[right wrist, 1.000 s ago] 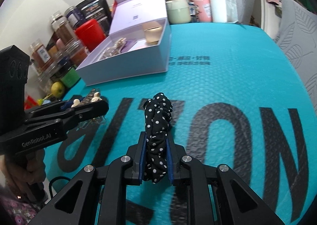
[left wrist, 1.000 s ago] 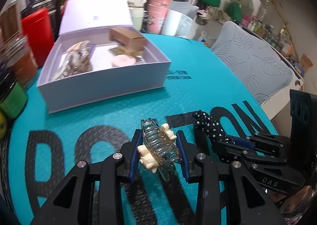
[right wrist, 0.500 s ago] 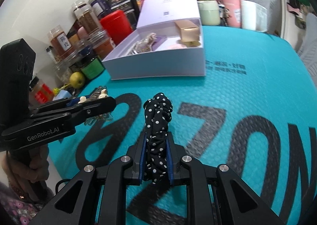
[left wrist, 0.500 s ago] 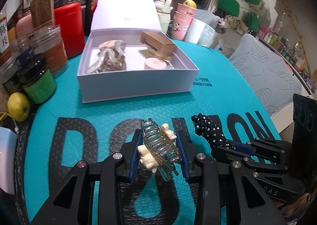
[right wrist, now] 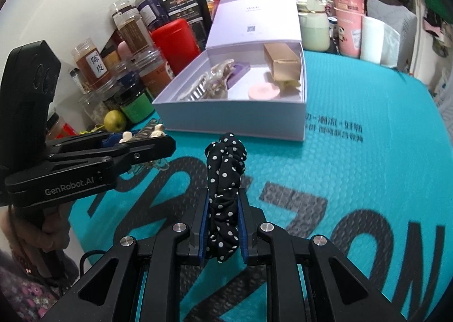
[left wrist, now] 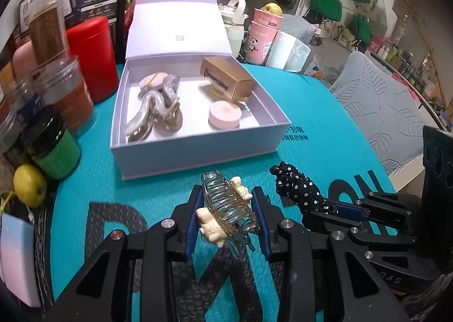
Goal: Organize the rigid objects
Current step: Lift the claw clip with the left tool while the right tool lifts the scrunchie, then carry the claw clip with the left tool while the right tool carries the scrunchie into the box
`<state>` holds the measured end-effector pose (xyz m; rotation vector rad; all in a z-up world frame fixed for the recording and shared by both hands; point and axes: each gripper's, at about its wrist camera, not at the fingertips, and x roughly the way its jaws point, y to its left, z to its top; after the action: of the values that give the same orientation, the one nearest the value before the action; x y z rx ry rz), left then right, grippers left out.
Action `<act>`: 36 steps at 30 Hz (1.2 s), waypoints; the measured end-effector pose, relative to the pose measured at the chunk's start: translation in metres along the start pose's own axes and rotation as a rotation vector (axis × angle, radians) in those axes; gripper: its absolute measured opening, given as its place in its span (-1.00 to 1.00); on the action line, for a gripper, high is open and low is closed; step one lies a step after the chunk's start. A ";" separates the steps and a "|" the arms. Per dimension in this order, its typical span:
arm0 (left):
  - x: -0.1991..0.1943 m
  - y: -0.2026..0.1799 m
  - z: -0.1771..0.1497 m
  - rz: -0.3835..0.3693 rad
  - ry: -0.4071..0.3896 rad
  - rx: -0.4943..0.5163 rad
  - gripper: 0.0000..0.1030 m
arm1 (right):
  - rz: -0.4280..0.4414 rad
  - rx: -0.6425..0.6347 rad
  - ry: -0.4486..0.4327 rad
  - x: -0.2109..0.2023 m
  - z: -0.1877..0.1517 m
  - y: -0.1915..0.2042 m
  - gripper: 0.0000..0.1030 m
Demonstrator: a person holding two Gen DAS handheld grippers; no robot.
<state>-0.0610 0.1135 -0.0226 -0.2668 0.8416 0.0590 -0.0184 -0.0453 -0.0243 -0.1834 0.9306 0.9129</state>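
Observation:
My left gripper is shut on a clear hair claw clip with cream bear charms, held above the teal mat. My right gripper is shut on a black polka-dot scrunchie, which also shows at the right of the left wrist view as scrunchie. Ahead of both stands an open lilac box with its lid up. Inside lie pearly hair clips, a round pink compact and a gold carton. In the right wrist view the left gripper hovers left of the box.
Jars, a red canister and a green-labelled jar crowd the mat's left edge, with a yellow-green fruit beside them. Pink cups and a white cup stand behind the box. A grey cushioned chair sits right of the table.
Both grippers have moved closer to the lilac box and risen a little, each still holding its item. The view has swung left, bringing the jars and the box interior into sight.

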 end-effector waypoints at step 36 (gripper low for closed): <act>-0.011 -0.011 0.123 0.090 -0.181 0.177 -0.34 | -0.049 -0.120 -0.121 -0.012 0.123 -0.005 -0.66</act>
<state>0.0224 0.1350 0.0660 -0.0558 0.6731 0.0905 0.0574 0.0060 0.0583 -0.2496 0.7575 0.9251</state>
